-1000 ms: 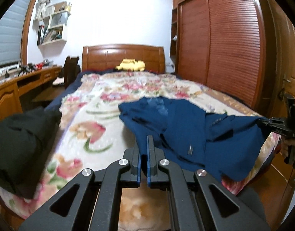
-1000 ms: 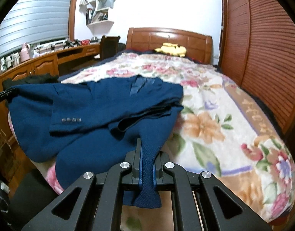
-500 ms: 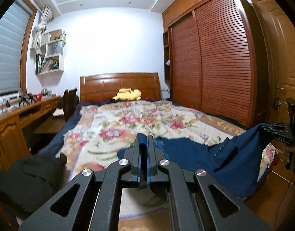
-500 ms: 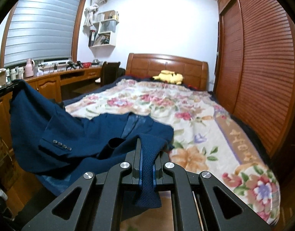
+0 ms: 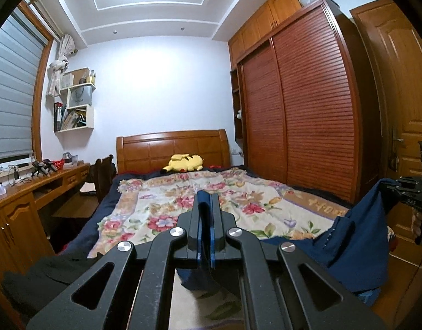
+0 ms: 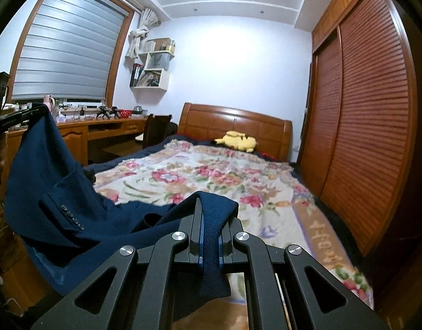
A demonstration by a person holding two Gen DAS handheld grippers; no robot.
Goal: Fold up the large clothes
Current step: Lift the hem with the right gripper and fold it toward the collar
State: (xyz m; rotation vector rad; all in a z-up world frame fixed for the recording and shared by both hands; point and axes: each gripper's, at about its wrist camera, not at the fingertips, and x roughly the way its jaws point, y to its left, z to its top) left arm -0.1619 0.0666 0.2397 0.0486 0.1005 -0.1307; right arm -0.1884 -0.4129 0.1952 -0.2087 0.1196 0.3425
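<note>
Bed (image 6: 266, 181) with floral blanket (image 5: 211, 206) fills mid-frame, slatted wardrobe (image 5: 307, 110) along one side, desk (image 6: 106, 126) under the window on the other. Navy blazer (image 6: 59, 198) is lifted off the bed's foot end, hanging slack between both grippers, buttoned sleeve cuff (image 6: 70, 217) facing the right cam; lower part sags below the bed edge. Right gripper (image 6: 209, 220): jaws clamped tight on a fold of blazer fabric, cloth draped over the fingers. Left gripper (image 5: 206, 214): jaws nearly closed, a strip of dark cloth pinched between them; right cam shows blazer hanging from its tip. Black garment (image 5: 45, 277) on bed corner, yellow plush (image 5: 184, 162) at headboard
</note>
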